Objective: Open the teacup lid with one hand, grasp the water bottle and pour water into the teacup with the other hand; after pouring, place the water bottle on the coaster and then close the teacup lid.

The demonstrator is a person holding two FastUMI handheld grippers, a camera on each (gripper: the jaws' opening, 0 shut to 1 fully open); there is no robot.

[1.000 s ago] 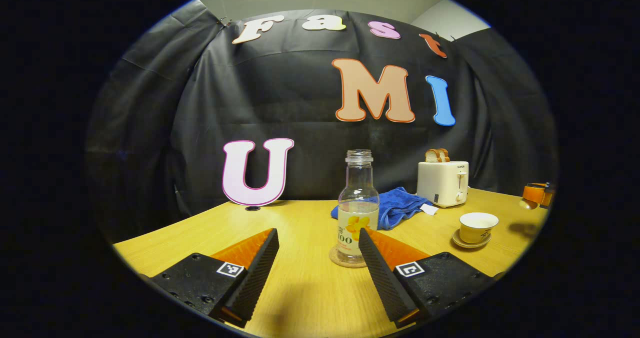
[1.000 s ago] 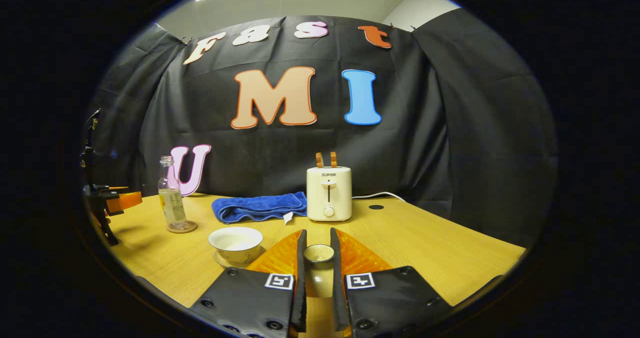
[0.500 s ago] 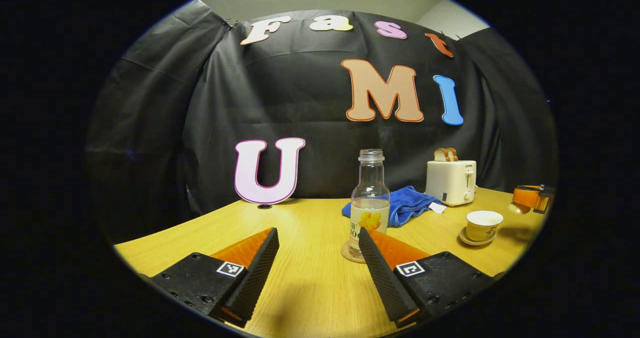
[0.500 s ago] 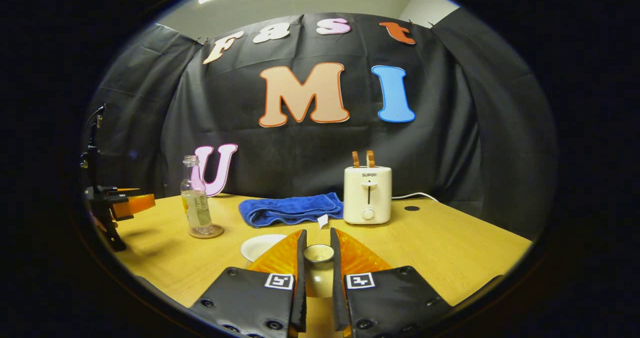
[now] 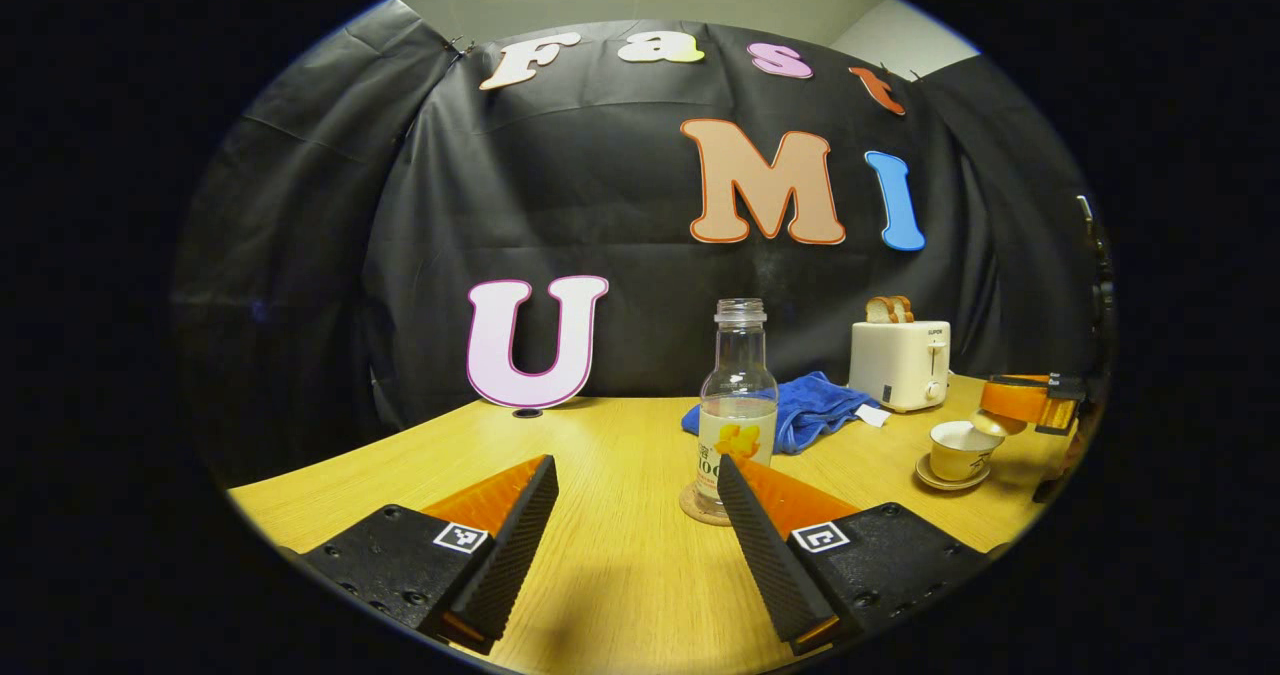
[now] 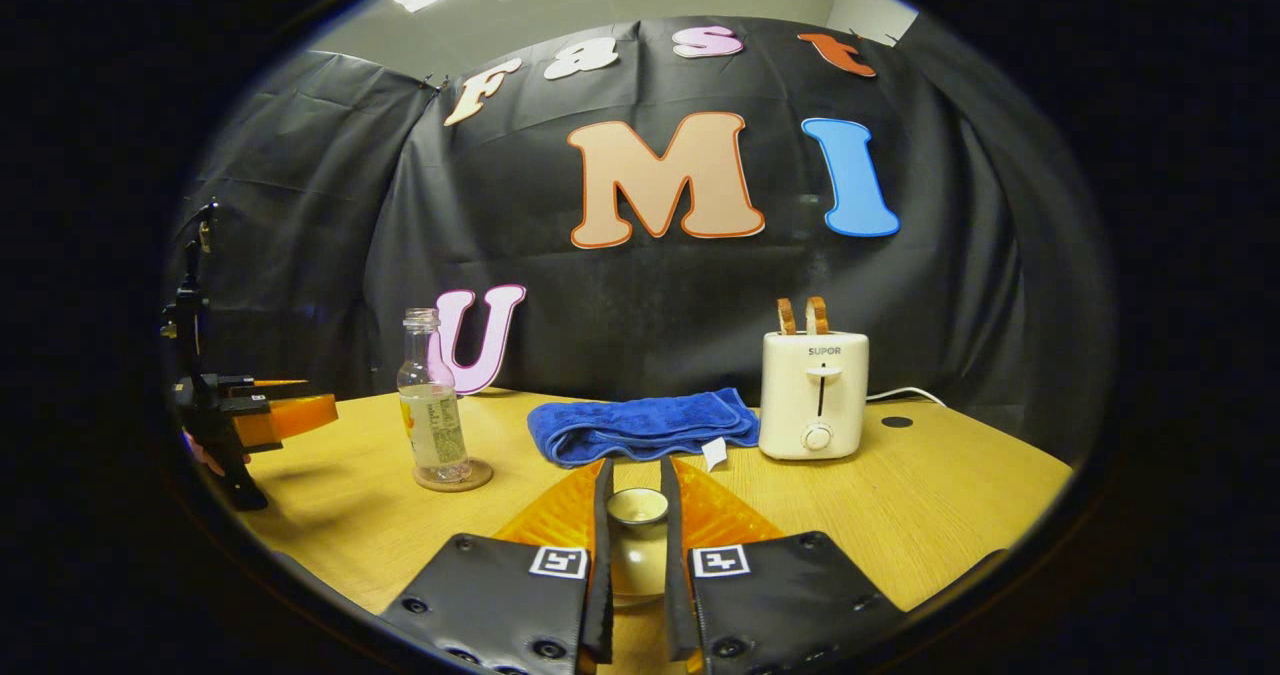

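Note:
The clear water bottle (image 5: 738, 405), uncapped and with a little liquid inside, stands upright on a round cork coaster (image 5: 700, 505). My left gripper (image 5: 635, 480) is open just short of it, holding nothing. Far right, the teacup (image 5: 958, 450) sits on its saucer (image 5: 945, 477). My right gripper (image 5: 1020, 400) hovers right at the cup's rim with the lid (image 5: 988, 423). In the right gripper view my right gripper (image 6: 632, 475) is shut on the lid (image 6: 638, 545) by its knob. The bottle (image 6: 432, 410) and left gripper (image 6: 270, 417) show at the left.
A white toaster (image 6: 813, 395) with bread slices stands at the back of the wooden table (image 6: 900, 495), its cord trailing right. A folded blue towel (image 6: 640, 425) lies between toaster and bottle. A hand holds the left gripper at the table's left edge.
My right gripper has carried the lid leftward to the teacup, which is now hidden beneath it in the right gripper view. The left gripper drew back a little from the bottle, then held still.

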